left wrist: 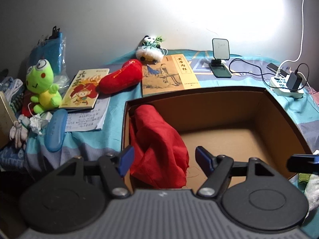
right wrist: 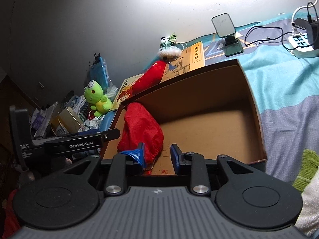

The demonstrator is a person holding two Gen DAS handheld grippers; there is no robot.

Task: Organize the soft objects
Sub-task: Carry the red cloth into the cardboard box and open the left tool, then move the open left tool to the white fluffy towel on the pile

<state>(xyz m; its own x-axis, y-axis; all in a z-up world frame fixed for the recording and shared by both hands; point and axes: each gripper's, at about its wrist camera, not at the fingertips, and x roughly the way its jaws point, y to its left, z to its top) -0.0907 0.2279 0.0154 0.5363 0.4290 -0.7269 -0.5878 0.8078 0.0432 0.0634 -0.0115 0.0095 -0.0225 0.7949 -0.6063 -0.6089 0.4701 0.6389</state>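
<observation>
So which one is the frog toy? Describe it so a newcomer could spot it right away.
Start at the open cardboard box on the blue bedsheet and look left past the cartoon book. The green frog plush sits upright beside that book. Bulging white eyes and a yellow belly set it apart from the red plush and the panda plush farther back.

Both wrist cams close over near edge of box (left wrist: 279,119), facing wall. Left cam level; right cam tilted, further right. Shared: box (right wrist: 253,103), red cloth (left wrist: 157,139), books.
</observation>
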